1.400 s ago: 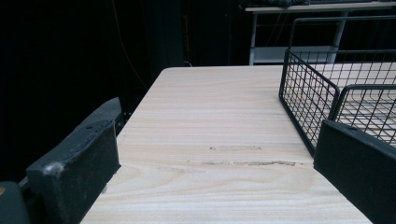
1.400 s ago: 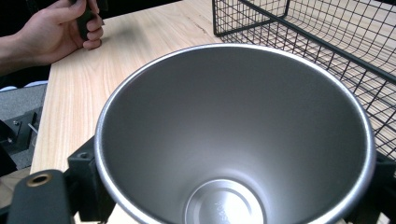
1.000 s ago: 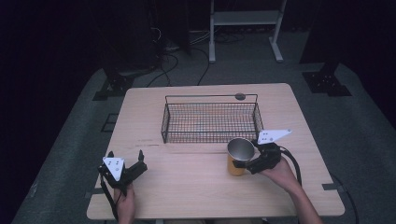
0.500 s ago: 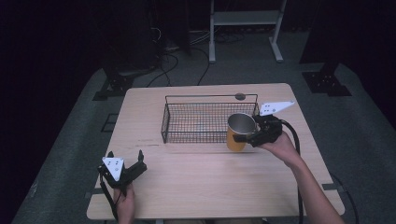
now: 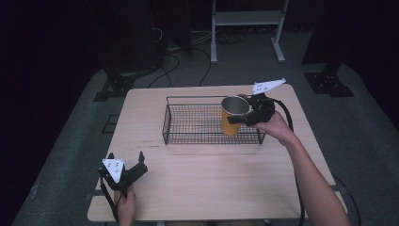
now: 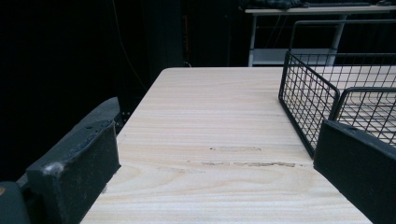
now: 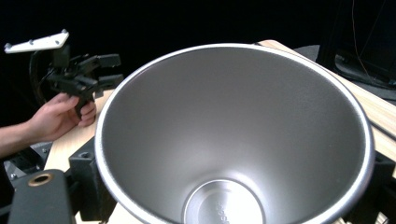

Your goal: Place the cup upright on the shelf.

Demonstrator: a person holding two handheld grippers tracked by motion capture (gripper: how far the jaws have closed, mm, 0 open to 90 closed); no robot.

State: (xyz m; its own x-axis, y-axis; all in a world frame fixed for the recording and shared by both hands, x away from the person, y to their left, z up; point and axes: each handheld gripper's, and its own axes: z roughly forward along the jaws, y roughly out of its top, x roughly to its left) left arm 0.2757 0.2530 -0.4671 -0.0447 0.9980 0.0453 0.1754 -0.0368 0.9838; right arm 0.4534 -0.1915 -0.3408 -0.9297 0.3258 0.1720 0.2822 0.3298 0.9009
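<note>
Right gripper [image 5: 244,117]: jaws clenched on the metal cup [image 5: 233,114], gripping it from the side, cup upright, long axis vertical, mouth up. In the right gripper view the cup's steel inside [image 7: 233,140] sits directly ahead of the jaws and looks empty.

Key relation: the cup hangs over the right end of the wire basket [image 5: 188,139], its orange body inside the basket's outline; whether the base touches the mesh floor I cannot tell. The basket floor lies straight below the claw, so I judge the coming move to be a plain lowering.

Left gripper [image 5: 123,170]: released, jaws spread, low at the near left of the table [image 5: 211,179], well apart from the cup; basket corner [image 6: 308,102] ahead and to its right.
</note>
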